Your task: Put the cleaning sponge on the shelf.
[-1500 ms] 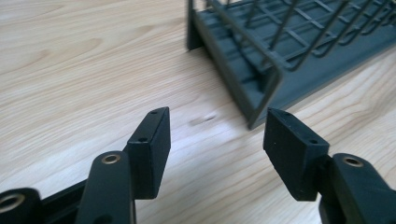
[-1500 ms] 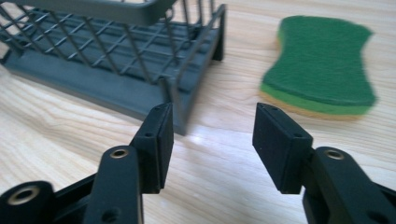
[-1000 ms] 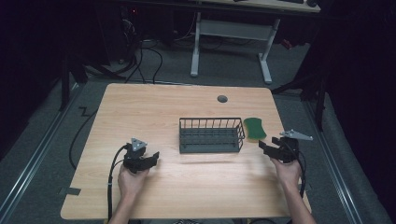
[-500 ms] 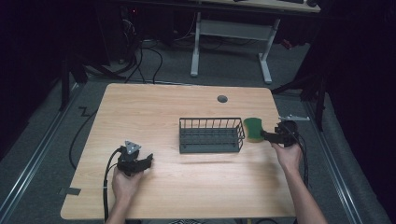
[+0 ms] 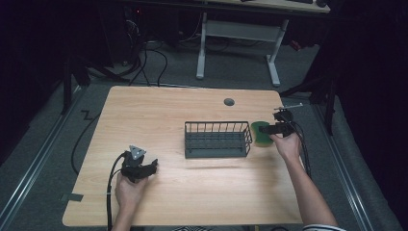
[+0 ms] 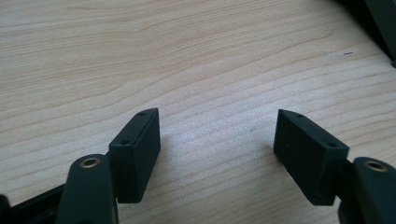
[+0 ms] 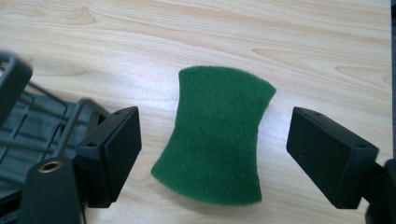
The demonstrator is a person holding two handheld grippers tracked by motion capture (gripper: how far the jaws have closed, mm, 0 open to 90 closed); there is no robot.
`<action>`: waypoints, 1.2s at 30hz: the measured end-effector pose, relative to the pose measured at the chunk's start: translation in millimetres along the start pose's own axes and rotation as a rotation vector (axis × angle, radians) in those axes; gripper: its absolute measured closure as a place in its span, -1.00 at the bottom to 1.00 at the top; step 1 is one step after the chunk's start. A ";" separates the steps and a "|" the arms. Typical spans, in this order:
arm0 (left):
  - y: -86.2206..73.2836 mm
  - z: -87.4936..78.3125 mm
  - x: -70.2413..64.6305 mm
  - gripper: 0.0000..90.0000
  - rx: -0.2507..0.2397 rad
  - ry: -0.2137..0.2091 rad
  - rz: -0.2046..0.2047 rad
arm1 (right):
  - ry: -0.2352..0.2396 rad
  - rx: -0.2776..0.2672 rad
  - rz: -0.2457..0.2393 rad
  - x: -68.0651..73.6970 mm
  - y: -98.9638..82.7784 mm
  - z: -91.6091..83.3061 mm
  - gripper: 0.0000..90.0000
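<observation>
A green scouring sponge (image 5: 260, 134) lies flat on the wooden table (image 5: 192, 106), just right of a dark wire basket (image 5: 217, 139). My right gripper (image 5: 270, 128) hovers over the sponge, open. In the right gripper view the sponge (image 7: 218, 133) sits between the two spread jaws, untouched, and the basket's corner (image 7: 32, 126) is at the left. My left gripper (image 5: 150, 168) rests near the table's front left, open. In the left gripper view its jaws (image 6: 217, 149) stand wide over bare wood.
A round cable grommet (image 5: 229, 102) sits at the table's back edge. A white-legged desk frame (image 5: 238, 43) and cables stand on the floor behind the table. The basket's dark edge (image 6: 378, 23) shows at the left gripper view's top right.
My right gripper has moved forward and left from the table's right edge to over the sponge. My left gripper has shifted slightly toward the front.
</observation>
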State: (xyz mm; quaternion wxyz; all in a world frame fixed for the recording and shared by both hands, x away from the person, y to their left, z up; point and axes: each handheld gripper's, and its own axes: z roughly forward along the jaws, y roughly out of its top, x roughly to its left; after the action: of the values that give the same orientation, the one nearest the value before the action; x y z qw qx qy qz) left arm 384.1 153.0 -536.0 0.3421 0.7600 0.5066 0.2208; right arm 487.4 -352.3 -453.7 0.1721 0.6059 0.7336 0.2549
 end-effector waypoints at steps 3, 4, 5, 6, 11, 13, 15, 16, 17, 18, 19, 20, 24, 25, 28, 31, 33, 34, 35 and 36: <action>0.0 0.0 0.1 -0.31 0.001 0.002 0.000 | -0.010 0.029 -0.004 3.0 9.3 5.0 -0.63; 0.0 0.0 0.1 -0.31 0.001 0.002 0.000 | -0.012 0.035 -0.007 4.0 11.8 7.0 -0.64; 0.0 0.0 0.2 -0.31 0.002 0.001 0.000 | -0.014 0.047 -0.010 5.7 13.9 9.3 -0.64; 0.0 -0.1 0.3 -0.32 0.002 0.001 0.000 | -0.017 0.059 -0.014 7.5 15.9 12.0 -0.65; 0.0 -0.1 0.3 -0.32 0.003 0.000 -0.001 | -0.028 0.123 -0.021 11.6 23.0 27.7 -0.68; 0.0 -0.1 0.3 -0.32 0.002 0.001 -0.001 | -0.031 0.150 -0.014 11.7 25.0 34.0 -0.68; 0.0 0.0 0.2 -0.32 0.001 0.001 -0.002 | -0.043 0.170 -0.012 11.5 26.7 39.0 -0.68; 0.0 -0.1 0.2 -0.32 0.002 0.001 -0.002 | -0.045 0.172 -0.007 11.2 27.0 41.0 -0.68; 0.0 -0.1 0.2 -0.32 0.002 0.001 -0.002 | -0.045 0.172 -0.007 11.2 27.0 41.0 -0.68; 0.0 0.0 0.2 -0.32 0.001 0.001 -0.002 | -0.048 0.180 -0.003 9.9 27.0 45.0 -0.68; 0.0 0.0 0.2 -0.32 0.001 0.001 -0.002 | -0.055 0.193 0.003 9.4 27.1 46.8 -0.68; 0.0 0.0 0.1 -0.32 0.000 0.003 -0.002 | -0.056 0.198 0.003 8.2 26.6 48.9 -0.68; 0.0 0.1 0.1 -0.32 0.000 0.002 -0.002 | -0.062 0.218 0.010 5.2 25.2 53.9 -0.68; 0.1 0.0 0.1 -0.32 0.001 0.001 -0.002 | -0.066 0.233 0.014 4.7 24.9 55.8 -0.68; 0.0 0.1 0.0 -0.32 0.000 0.003 -0.001 | -0.068 0.237 0.017 4.3 24.9 57.2 -0.68; 0.0 0.0 0.1 -0.32 0.001 0.002 -0.002 | -0.066 0.224 0.036 2.3 25.4 57.5 -0.62; 0.0 0.0 0.1 -0.32 0.001 0.002 -0.002 | -0.070 0.233 0.041 1.9 25.4 58.3 -0.61; 0.0 0.0 0.1 -0.32 0.001 0.002 -0.002 | -0.070 0.236 0.042 1.2 25.3 58.8 -0.61; 0.0 0.0 0.1 -0.32 0.002 0.002 -0.002 | -0.068 0.235 0.042 0.3 25.1 59.2 -0.61; 0.1 0.0 0.1 -0.32 0.001 0.002 -0.002 | -0.067 0.236 0.044 0.0 25.2 59.2 -0.61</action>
State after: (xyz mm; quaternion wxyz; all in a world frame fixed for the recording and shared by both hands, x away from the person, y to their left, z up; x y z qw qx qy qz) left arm 384.2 153.1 -535.9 0.3413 0.7594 0.5080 0.2208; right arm 540.9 -339.1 -487.0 0.1184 0.6463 0.7388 0.1499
